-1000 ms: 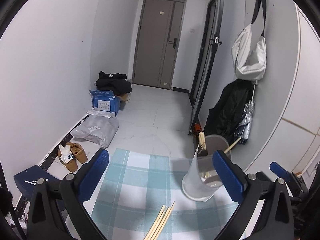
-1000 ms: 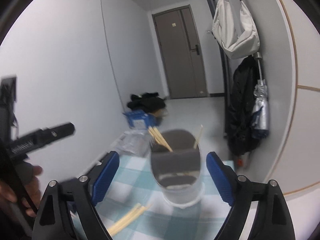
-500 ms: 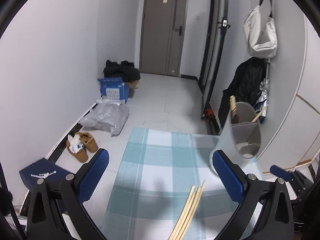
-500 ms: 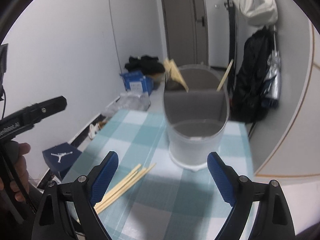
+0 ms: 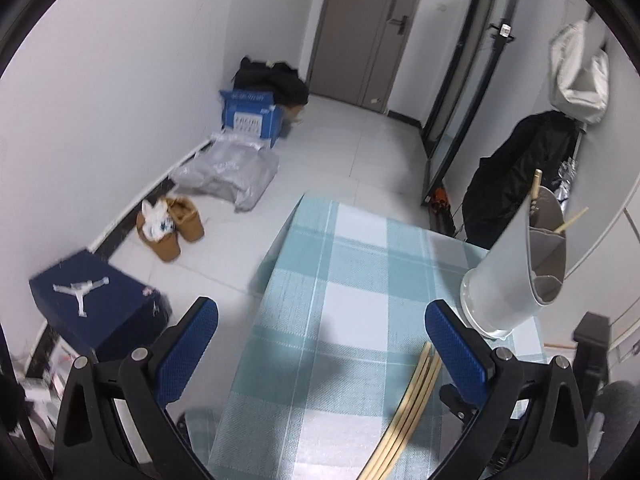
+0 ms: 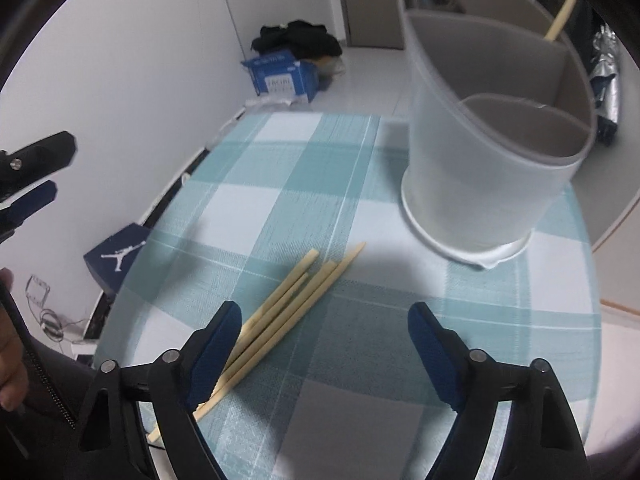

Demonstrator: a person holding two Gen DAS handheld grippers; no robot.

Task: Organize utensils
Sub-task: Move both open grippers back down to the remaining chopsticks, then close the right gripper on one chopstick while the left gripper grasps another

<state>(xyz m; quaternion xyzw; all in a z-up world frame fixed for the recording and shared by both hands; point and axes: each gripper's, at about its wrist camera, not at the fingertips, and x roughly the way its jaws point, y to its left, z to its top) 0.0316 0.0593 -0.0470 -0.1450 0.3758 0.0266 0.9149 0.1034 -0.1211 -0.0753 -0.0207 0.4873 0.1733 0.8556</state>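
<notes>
Several wooden chopsticks (image 6: 288, 308) lie in a bundle on the teal checked tablecloth (image 6: 280, 200); they also show in the left wrist view (image 5: 404, 420). A grey divided utensil holder (image 6: 492, 152) stands behind them with a few sticks in its back compartments; it shows at the right of the left wrist view (image 5: 516, 268). My right gripper (image 6: 324, 328) is open and empty just above the chopsticks, its left finger over their near ends. My left gripper (image 5: 320, 328) is open and empty above the table's left part, the chopsticks by its right finger.
The table's left edge drops to a tiled floor with a navy shoe box (image 5: 92, 304), brown shoes (image 5: 172, 228), a grey bag (image 5: 228, 172) and a blue carton (image 5: 252, 116). A black coat (image 5: 516, 176) hangs at the right wall. The left gripper (image 6: 32, 176) shows at the right wrist view's left edge.
Both grippers have tilted down and pulled back toward the near table. The right gripper has dropped from the holder to over the chopsticks. Both stayed open.
</notes>
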